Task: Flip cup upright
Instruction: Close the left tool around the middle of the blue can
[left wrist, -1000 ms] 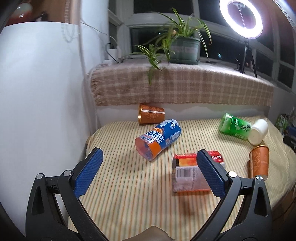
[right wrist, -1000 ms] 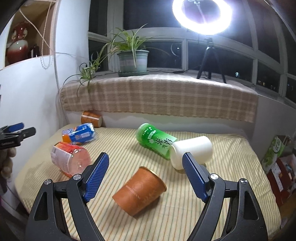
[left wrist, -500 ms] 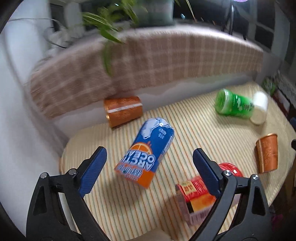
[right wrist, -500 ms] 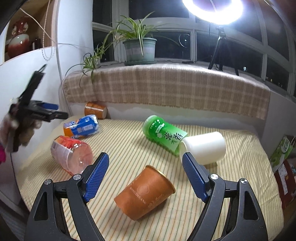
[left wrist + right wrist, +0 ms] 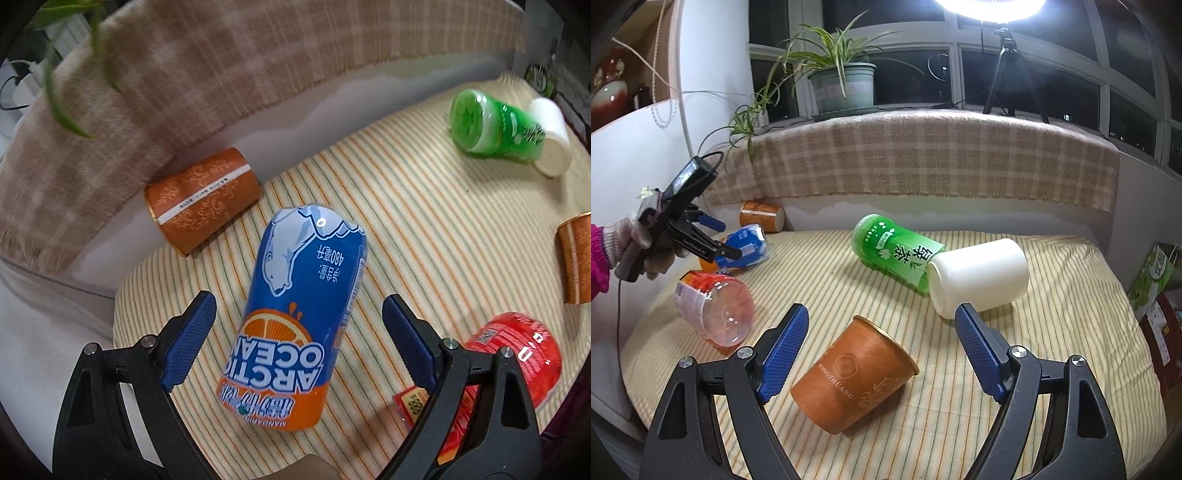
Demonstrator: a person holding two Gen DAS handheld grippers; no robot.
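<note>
A blue and orange Arctic Ocean cup lies on its side on the striped table. My left gripper is open, with one finger on each side of this cup and gaps to both. It also shows in the right wrist view, with the left gripper over it. A brown paper cup lies on its side between the fingers of my open right gripper, not touched.
A red clear cup, a green cup against a white cup, and a brown patterned cup by the back wall all lie on their sides. A plaid-covered sill holds a plant.
My left gripper has moved forward and down over the blue and orange cup, which now lies between its fingers. My right gripper has moved slightly closer to the brown paper cup.
</note>
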